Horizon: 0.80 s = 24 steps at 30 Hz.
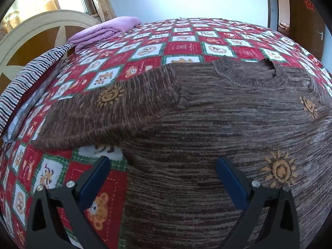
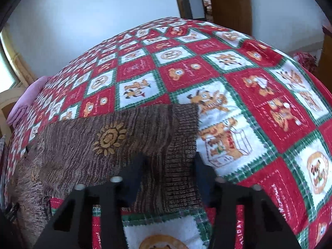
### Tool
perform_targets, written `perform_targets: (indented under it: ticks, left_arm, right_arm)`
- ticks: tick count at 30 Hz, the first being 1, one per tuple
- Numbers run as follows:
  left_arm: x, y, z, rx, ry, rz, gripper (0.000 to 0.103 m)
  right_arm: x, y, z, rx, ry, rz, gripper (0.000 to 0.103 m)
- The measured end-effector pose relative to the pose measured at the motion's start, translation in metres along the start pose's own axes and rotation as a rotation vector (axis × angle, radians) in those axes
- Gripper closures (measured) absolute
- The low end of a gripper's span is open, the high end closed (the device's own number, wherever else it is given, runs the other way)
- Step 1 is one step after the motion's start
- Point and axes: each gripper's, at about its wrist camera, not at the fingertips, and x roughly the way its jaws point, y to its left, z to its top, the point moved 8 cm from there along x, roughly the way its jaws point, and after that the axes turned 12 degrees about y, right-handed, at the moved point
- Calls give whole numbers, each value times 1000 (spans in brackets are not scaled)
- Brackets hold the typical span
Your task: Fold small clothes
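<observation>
Now the sweater (image 1: 217, 124) lies flat on the bed (image 1: 186, 47), neck at 12 o'clock. Left gripper (image 1: 164, 166), fingers wide, straddles its side edge. Right gripper (image 2: 170, 164), fingers wide, straddles the sleeve cuff (image 2: 182, 145), sleeve running toward 9 o'clock.

Left gripper (image 1: 162, 166): jaws spread wide, hovering low, nothing between them.
Right gripper (image 2: 169, 161): jaws parted, angled down, nothing pinched.
</observation>
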Motion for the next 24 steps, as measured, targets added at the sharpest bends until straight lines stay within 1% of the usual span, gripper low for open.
perform_targets:
  ticks: [1, 2, 3, 7, 8, 13, 15, 19, 21, 24]
  left_arm:
    - [2, 0, 0, -2, 9, -12, 0]
    - [3, 0, -1, -6, 17, -23, 0]
    - [5, 0, -2, -11, 25, -35, 0]
    - [13, 1, -3, -42, 64, -135, 0]
    - [13, 1, -4, -43, 64, -144, 0]
    - [7, -3, -4, -16, 39, -142, 0]
    - [5, -1, -4, -25, 25, -155, 0]
    - [3, 9, -3, -76, 2, -190, 0]
    - [-1, 13, -2, -95, -20, -191, 0]
    - [-6, 15, -2, -100, -51, -196, 0]
  right_arm:
    - [0, 4, 0, -19, 5, 10, 72]
    - [1, 7, 0, -30, 11, 18, 82]
    - [1, 10, 0, -37, 17, 26, 87]
    - [-15, 16, 6, -58, 12, 46, 88]
    - [-22, 18, 9, -62, 7, 52, 88]
    - [-56, 34, 20, -111, -21, 59, 88]
    - [-72, 46, 25, -133, -42, 72, 90]
    - [-100, 70, 34, -177, -82, 89, 91]
    - [-110, 87, 36, -209, -94, 97, 93]
    - [-118, 107, 37, -255, -103, 99, 94]
